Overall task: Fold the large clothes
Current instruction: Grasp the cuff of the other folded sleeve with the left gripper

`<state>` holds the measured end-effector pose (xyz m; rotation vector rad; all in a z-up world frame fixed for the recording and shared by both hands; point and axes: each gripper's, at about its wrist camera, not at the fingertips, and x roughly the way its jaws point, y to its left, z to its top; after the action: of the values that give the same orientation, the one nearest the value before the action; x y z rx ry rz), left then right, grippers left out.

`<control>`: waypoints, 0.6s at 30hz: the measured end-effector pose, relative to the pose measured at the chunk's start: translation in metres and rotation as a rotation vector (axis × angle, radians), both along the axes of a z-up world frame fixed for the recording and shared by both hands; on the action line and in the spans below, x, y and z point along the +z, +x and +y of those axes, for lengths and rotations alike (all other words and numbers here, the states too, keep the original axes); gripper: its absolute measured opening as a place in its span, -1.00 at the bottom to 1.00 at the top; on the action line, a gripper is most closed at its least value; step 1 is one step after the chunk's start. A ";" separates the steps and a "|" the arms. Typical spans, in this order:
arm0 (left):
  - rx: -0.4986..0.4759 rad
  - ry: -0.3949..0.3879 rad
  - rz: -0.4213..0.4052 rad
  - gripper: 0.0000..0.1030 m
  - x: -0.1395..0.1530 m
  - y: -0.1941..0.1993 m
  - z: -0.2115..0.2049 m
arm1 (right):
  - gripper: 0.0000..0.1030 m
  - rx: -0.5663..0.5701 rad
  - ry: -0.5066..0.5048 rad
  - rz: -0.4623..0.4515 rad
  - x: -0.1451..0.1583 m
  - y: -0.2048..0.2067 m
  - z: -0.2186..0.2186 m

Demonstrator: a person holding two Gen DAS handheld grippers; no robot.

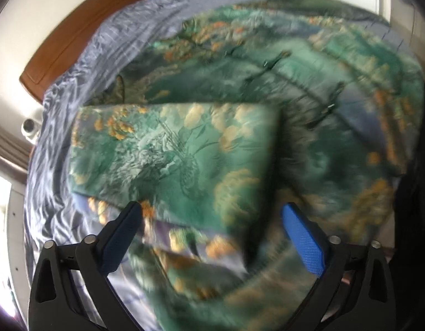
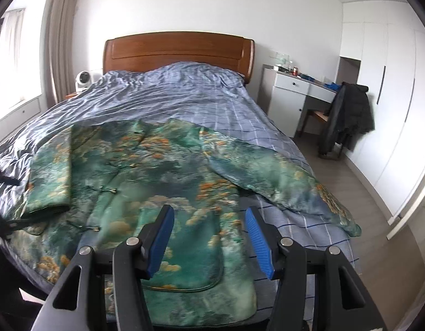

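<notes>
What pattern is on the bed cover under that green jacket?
Blue-grey bed cover with thin dark and white check lines, clearest in the right wrist view.

light: daylight from window [image 2: 11, 55] | left wrist: motion-blurred (heavily) | right wrist: sharp | edges: fisheye-bent

A glossy, satin-like cloth is seen in the green robe [image 2: 168, 171]; the checked bedcover [image 2: 184, 96] is creased cloth; polished wood forms the headboard [image 2: 176, 52], upper centre.

No legible text, labels, brands, numbers or signs anywhere.
</notes>
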<state>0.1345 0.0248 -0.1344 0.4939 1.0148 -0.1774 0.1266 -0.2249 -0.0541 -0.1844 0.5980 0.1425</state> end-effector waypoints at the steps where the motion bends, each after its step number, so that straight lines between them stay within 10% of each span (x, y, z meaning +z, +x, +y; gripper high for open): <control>1: -0.006 -0.039 0.046 0.52 -0.005 0.006 0.006 | 0.07 0.006 -0.004 -0.004 0.000 -0.003 0.003; 3: 0.004 -0.150 0.117 0.07 -0.005 0.011 0.017 | 0.07 0.020 -0.003 -0.004 0.001 -0.009 0.008; 5: 0.012 -0.260 0.141 -0.78 0.002 0.009 0.026 | 0.07 0.034 0.003 0.006 -0.002 -0.013 0.013; 11: 0.151 -0.362 -0.012 -0.82 0.060 -0.015 0.073 | 0.07 0.094 0.015 0.014 -0.002 -0.021 0.039; 18: 0.470 -0.310 -0.259 -0.85 0.120 -0.045 0.167 | 0.07 0.158 0.010 0.000 0.000 -0.023 0.066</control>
<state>0.0898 0.1923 -0.0147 -0.0129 0.8056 0.1460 0.1032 -0.1584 -0.0543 -0.2221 0.5825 0.2978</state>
